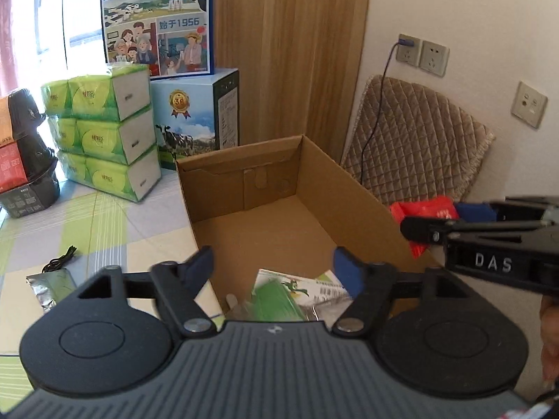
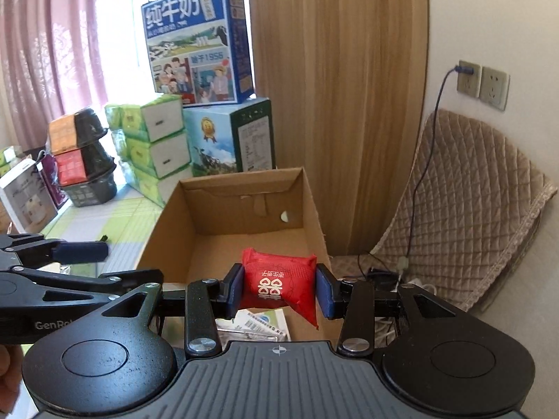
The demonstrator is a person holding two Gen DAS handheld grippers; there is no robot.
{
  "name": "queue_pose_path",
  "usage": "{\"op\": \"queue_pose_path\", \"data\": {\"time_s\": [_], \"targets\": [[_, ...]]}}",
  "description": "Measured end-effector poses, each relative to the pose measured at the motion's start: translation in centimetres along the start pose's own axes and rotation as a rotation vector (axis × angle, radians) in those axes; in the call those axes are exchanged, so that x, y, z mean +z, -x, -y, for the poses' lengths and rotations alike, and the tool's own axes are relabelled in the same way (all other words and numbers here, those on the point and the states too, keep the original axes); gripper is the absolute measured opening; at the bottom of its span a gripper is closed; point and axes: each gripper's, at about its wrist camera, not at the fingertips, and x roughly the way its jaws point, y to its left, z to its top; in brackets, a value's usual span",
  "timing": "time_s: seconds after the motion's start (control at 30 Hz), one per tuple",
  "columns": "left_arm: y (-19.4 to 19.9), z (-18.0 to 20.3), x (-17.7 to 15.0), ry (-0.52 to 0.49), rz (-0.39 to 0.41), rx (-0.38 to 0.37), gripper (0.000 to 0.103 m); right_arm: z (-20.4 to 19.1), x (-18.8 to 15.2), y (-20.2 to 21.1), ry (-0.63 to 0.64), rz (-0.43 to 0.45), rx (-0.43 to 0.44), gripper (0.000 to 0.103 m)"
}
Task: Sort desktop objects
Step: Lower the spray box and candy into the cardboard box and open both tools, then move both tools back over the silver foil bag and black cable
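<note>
An open cardboard box (image 1: 335, 181) (image 2: 314, 209) stands on the table. My right gripper (image 2: 277, 288) is shut on a red tissue packet (image 2: 279, 281) with white characters, held above the box's near right corner; the packet (image 1: 424, 214) also shows at the right of the left wrist view. My left gripper (image 1: 272, 262) hangs open over the box's near end with nothing between its fingers. In the box bottom below it lie a green-and-white packet (image 1: 283, 295) and a white printed packet (image 2: 260, 324).
Stacked green tissue packs (image 1: 104, 132), milk cartons (image 1: 174, 17), and black bowls (image 1: 28, 160) stand at the back left. A foil sachet (image 1: 49, 286) and a black cable (image 1: 61, 260) lie on the checked tablecloth (image 1: 104, 227). A quilted cushion (image 2: 471, 195) leans on the right wall.
</note>
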Motion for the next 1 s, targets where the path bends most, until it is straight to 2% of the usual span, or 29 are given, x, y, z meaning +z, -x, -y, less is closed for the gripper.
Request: {"op": "queue_pose_path", "data": {"time_s": [0.1, 0.3, 0.43, 0.5, 0.53, 0.6, 0.8, 1.0], "targets": [[0.5, -0.3, -0.1, -0.029, 0.023, 0.016, 0.072, 0.2, -0.1, -0.6, -0.006, -0.007, 0.006, 0.04], [1.9, -2.1, -0.8, -0.012, 0.029, 0.067, 0.072, -0.5, -0.3, -1.4, -0.012, -0.017, 0.036, 0.04], [2.5, -3.5, -1.4, 0.001, 0.018, 0.098, 0.072, -1.2, 0.1, -1.8, -0.028, 0.012, 0.098, 0.041], [2.9, -4.2, -2.0, 0.009, 0.012, 0.116, 0.073, -1.2, 0.4, -2.1, -0.047, 0.014, 0.108, 0.063], [3.1, -4.5, -2.3, 0.012, 0.009, 0.125, 0.074, -1.3, 0.4, -1.9, -0.061, 0.023, 0.105, 0.078], [3.7, -5.1, -3.1, 0.017, 0.007, 0.141, 0.075, -1.3, 0.4, -1.5, -0.072, 0.04, 0.104, 0.079], [6.2, -7.2, -5.8, 0.035, -0.002, 0.21, 0.079, -1.6, -0.4, 0.2, -0.093, 0.017, 0.103, 0.08], [9.8, -9.2, -8.2, 0.07, -0.007, 0.271, 0.089, -3.6, -1.7, 3.3, -0.084, 0.017, 0.133, 0.082]]}}
